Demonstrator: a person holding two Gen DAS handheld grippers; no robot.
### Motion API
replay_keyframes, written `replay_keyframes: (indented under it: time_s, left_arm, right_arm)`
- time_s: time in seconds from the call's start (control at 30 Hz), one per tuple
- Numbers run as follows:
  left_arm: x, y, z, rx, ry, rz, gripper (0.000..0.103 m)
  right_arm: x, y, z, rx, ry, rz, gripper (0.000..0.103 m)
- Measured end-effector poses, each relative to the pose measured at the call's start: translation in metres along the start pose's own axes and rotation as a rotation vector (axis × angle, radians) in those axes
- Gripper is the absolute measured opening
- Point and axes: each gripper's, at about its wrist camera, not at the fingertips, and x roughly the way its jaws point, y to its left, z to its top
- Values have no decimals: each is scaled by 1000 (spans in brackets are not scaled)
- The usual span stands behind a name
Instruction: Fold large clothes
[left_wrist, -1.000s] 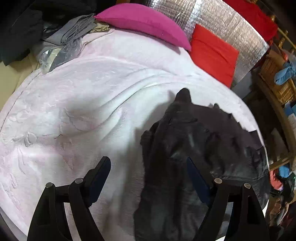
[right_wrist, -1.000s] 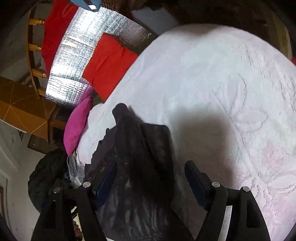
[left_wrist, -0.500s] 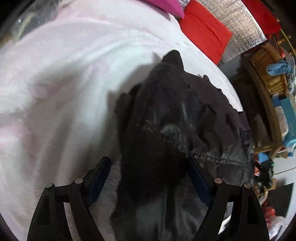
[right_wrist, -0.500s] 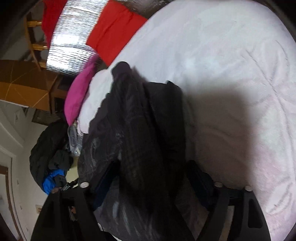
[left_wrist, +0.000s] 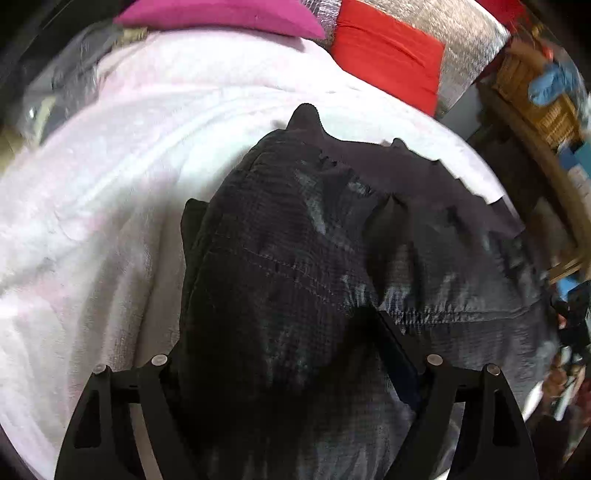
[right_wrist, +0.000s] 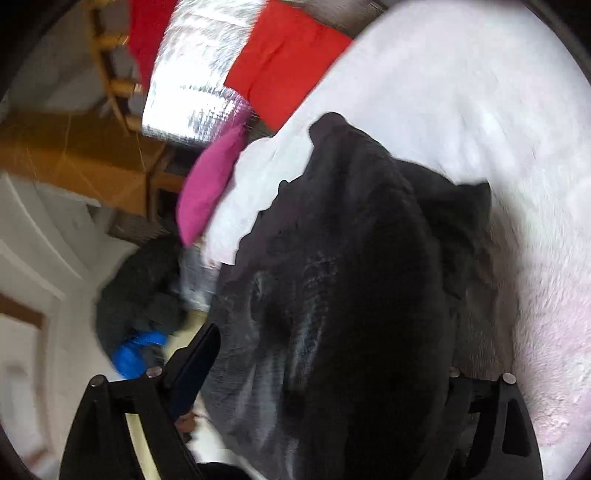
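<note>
A dark quilted jacket (left_wrist: 332, 266) lies on the bed, on a pale pink blanket (left_wrist: 110, 206), its long axis running from the near edge toward the pillows at the head. A pointed tip of fabric marks its far end; its near end fills the bottom of both views.

The left claw (left_wrist: 280, 354) stands wide open with the jacket bunched between its fingers; the left finger is buried under cloth, the right one (left_wrist: 399, 354) partly shows. The right claw (right_wrist: 325, 369) is likewise spread wide around the jacket (right_wrist: 351, 295); its right finger is hidden by fabric. Whether either presses the cloth cannot be told.

A wicker basket (left_wrist: 539, 92) beyond the bed's right side holds something blue, too blurred to name. A magenta pillow (left_wrist: 221, 14) and red cushion (left_wrist: 388, 55) sit at the head edge, against silver foil sheeting (right_wrist: 192, 99).
</note>
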Motion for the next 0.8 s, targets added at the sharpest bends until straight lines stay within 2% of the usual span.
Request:
replay_keyframes:
  time_s: [0.03,0.07,0.17,0.23,0.37,0.53,0.7,0.8]
  left_arm:
    - [-2,-2,-2,17,-10,19,81]
    - [-2,-5,-2,32,-18,34,79]
    - [-3,-7,-2,52,-31,57,77]
    - [-2,-6,-1,53,-35,64,76]
    - [-3,-9,-1,75,-45,89,76]
    - [-1,-15,-1,79,-51,103,76]
    - [-2,-18,-1,89,-60,115,72]
    - [-3,-22,0,94,-72,126,64]
  right_arm:
    - [6,-3,0,4,16,-49,83]
    - [15,-13,0,41,46,-87,73]
    - [10,-9,0,46,18,-93,67]
    - [13,-3,-3,8,16,-119,66]
    - [15,-6,-2,21,12,-88,69]
    - [15,-5,-2,9,4,-106,71]
    - [11,-3,-5,12,-13,-128,64]
    - [8,1,-6,8,-29,-141,57]
